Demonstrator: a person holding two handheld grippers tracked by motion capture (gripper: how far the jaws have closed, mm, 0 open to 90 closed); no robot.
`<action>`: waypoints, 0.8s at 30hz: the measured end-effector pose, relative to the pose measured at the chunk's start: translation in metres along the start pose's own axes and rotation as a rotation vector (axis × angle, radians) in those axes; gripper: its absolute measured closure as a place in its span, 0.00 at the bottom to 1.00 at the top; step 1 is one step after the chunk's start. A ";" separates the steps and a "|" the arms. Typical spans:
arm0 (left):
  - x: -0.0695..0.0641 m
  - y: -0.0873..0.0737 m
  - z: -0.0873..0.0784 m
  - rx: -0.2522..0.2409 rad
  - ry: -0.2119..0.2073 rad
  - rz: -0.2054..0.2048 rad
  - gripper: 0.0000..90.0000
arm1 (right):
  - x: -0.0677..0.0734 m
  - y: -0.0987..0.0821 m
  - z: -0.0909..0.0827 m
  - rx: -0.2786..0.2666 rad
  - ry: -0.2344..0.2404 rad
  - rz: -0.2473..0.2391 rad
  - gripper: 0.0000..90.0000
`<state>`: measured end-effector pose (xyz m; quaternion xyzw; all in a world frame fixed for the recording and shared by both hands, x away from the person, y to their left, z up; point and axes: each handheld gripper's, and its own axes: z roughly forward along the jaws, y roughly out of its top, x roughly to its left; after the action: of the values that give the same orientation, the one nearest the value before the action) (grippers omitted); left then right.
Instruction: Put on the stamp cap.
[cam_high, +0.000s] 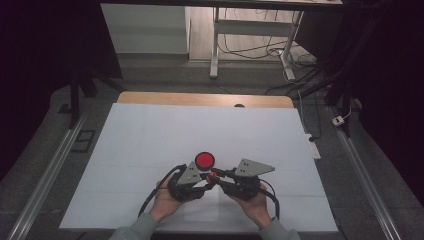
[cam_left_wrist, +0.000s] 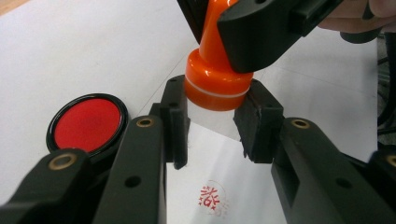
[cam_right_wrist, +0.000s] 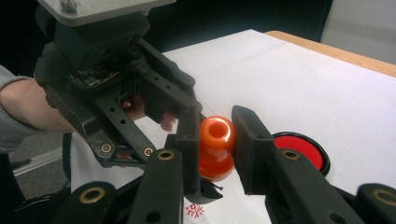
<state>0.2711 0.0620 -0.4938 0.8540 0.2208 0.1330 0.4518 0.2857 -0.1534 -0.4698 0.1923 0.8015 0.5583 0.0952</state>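
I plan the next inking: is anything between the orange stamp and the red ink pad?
Nothing visible. The right tongs hold the orange stamp above the paper; the red ink pad lies open beside the left tongs.

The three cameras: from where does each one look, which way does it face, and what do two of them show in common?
High view: sits above the person's side, looks forward and down on the white sheet; both forearms and hands enter from below, left gripper, right gripper.
Left gripper view: rides on the left gripper, looks along its jaws at the orange stamp.
Right gripper view: rides on the right gripper, shut on the stamp's handle, facing the left hand.
Shared: both gripper views show the stamp, the red ink pad and a red imprint.
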 end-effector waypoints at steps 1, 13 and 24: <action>0.000 0.000 0.000 0.001 0.002 0.000 0.72 | 0.000 0.000 0.000 0.001 -0.001 0.000 0.82; -0.002 -0.001 0.002 0.018 0.007 -0.012 0.73 | 0.003 0.001 0.002 0.030 -0.018 -0.027 0.82; -0.004 -0.002 0.002 0.008 0.018 -0.018 0.73 | 0.003 0.000 0.002 0.032 -0.013 -0.039 0.82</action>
<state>0.2680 0.0598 -0.4960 0.8527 0.2332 0.1357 0.4474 0.2835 -0.1500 -0.4702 0.1819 0.8131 0.5422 0.1082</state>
